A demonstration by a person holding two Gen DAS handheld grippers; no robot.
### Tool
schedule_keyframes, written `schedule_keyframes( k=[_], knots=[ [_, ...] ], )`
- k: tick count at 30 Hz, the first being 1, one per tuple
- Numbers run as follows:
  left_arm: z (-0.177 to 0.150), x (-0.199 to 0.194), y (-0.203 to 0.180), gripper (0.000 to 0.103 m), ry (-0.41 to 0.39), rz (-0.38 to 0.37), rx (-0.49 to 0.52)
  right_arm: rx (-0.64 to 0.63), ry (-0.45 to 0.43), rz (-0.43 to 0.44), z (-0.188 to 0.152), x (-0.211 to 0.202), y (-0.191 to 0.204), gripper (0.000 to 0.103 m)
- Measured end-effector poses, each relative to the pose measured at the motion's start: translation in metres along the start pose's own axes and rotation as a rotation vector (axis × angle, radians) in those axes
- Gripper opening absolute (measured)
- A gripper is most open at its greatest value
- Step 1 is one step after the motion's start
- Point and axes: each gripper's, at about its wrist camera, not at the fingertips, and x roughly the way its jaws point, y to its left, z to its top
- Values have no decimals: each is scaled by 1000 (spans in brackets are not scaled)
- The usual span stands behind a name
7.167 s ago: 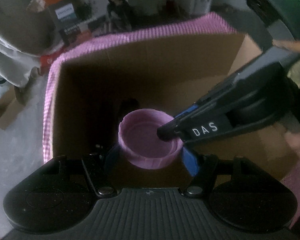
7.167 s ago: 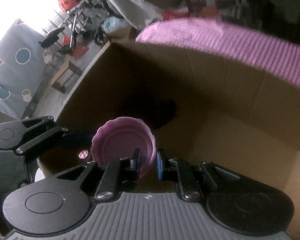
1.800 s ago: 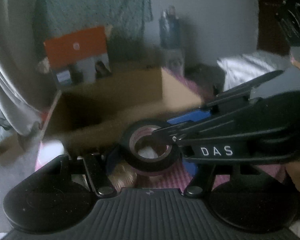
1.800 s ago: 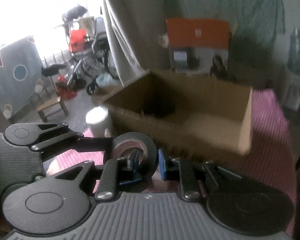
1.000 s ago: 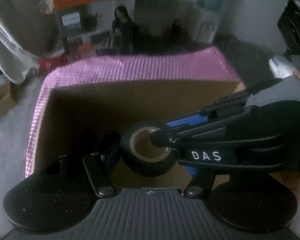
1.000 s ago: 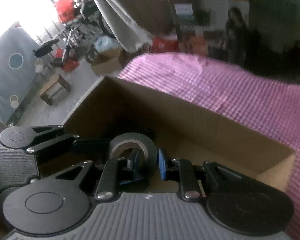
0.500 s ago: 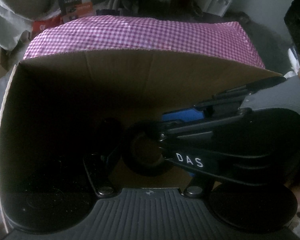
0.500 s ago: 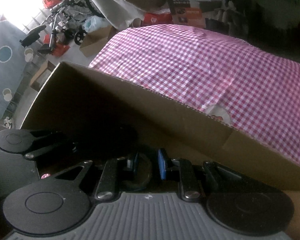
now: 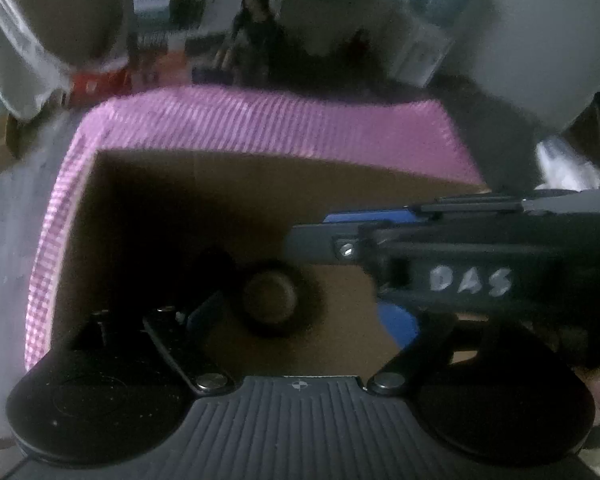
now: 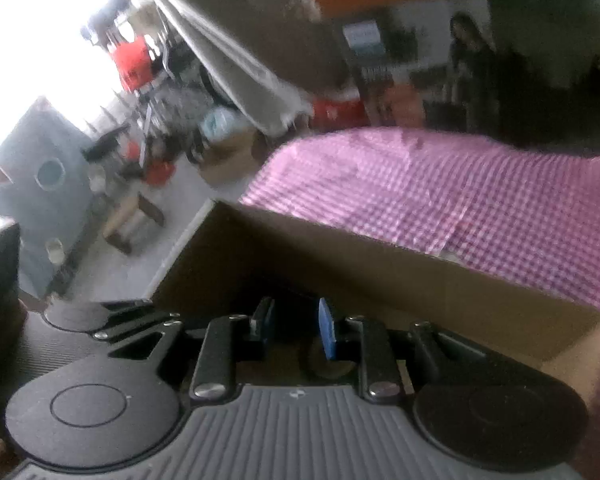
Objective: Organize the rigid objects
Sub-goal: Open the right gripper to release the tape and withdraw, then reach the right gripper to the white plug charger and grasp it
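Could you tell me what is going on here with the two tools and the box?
A person is packing things into a cardboard box on a pink checked cloth. A roll of black tape lies on the box floor, free of both tools. The left tool is above it with its jaws opening wide, and the right tool is also opening, with nothing between its fingers.

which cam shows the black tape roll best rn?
Left wrist: the black tape roll lies whole and flat on the cardboard box floor. Right wrist shows only a sliver of it behind the gripper's linkage.
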Motion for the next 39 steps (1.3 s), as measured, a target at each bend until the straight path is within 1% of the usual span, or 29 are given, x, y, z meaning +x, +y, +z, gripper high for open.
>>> schedule_keyframes(
  k=[1,2,4,6,7,8,10,12,14,16,21,23,26,28,32,37,39],
  knots=[
    [-5,-10,-4,88,-25,-8,7,1,-26,3,-3,-11,2,34],
    [-11,-20,-8,89,-53,-16,13,-1,-58,7,-8,-25,5,42],
    [-23,-42,-15,92,-111,-42,21,-11,-133,16,-20,-53,11,50],
    [-36,-59,-21,95,-152,-87,19,-13,-209,23,-37,-82,15,52],
    [-44,-68,-24,95,-176,-103,18,-13,-247,26,-48,-96,18,56],
    [-52,-74,-26,96,-196,-111,21,-13,-286,28,-60,-110,20,62],
    [-70,-86,-32,97,-238,-112,36,-11,-358,32,-86,-132,25,69],
    [-90,-93,-39,98,-263,-110,60,1,-406,31,-115,-146,27,71],
    [-109,-96,-45,98,-270,-110,84,20,-424,25,-141,-153,28,71],
    [-125,-98,-50,98,-271,-113,108,43,-426,13,-164,-156,29,71],
    [-172,-95,-57,98,-251,-104,166,89,-404,-2,-208,-156,31,71],
    [-192,-92,-59,98,-240,-79,200,106,-393,1,-223,-155,31,71],
    [-215,-81,-63,98,-232,-17,256,138,-373,4,-239,-149,30,71],
    [-222,-75,-61,97,-225,3,260,167,-360,13,-251,-146,26,71],
    [-228,-65,-59,96,-235,9,254,213,-323,29,-263,-130,24,71],
    [-241,-55,-67,93,-270,68,317,248,-289,23,-270,-113,20,71],
    [-247,-51,-69,88,-267,82,336,267,-281,27,-272,-107,15,71]
  ],
)
